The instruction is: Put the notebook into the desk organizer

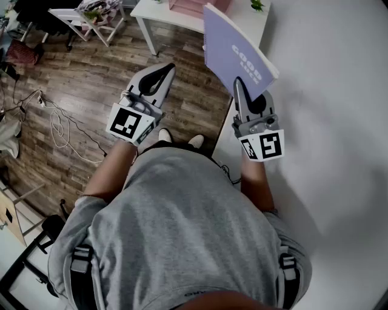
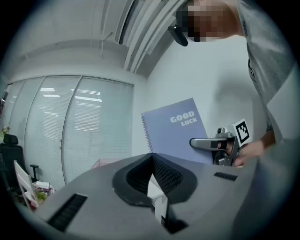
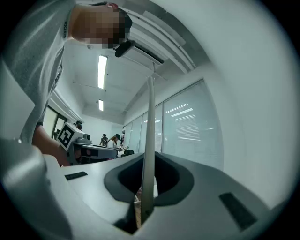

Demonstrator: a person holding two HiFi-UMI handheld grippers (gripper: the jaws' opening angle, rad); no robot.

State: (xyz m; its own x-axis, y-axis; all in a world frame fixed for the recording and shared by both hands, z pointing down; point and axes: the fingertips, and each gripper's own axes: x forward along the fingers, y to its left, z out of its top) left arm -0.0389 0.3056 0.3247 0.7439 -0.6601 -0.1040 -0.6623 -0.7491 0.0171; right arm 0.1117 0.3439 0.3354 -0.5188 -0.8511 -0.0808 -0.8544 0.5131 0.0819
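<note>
- Right gripper view: the right gripper (image 3: pixel 149 165) had its jaws pinched almost together on the notebook (image 3: pixel 150 117). The notebook showed edge-on, as a thin upright line running straight out between them.
- In the head view the grip sat at the notebook's near lower edge. The lilac cover rose up and away from the jaws, tilted, with its long axis pointing forward.
- The left gripper (image 1: pixel 163 69) was closed with nothing in it. It hung beside the right one over the wooden floor (image 1: pixel 91 79), well apart from the notebook.
- Ahead stood a white table (image 1: pixel 159 13) with a pink box-like thing (image 1: pixel 193 6) on it, mostly cut off by the top of the frame. It was probably the desk organizer, though that could not be told for sure.
- The organizer, if so, lay straight beyond the notebook's far edge. The right hand was the nearer one and already carried the load. The coming move likely called for reaching forward and lining the thin edge up with a slot.
</note>
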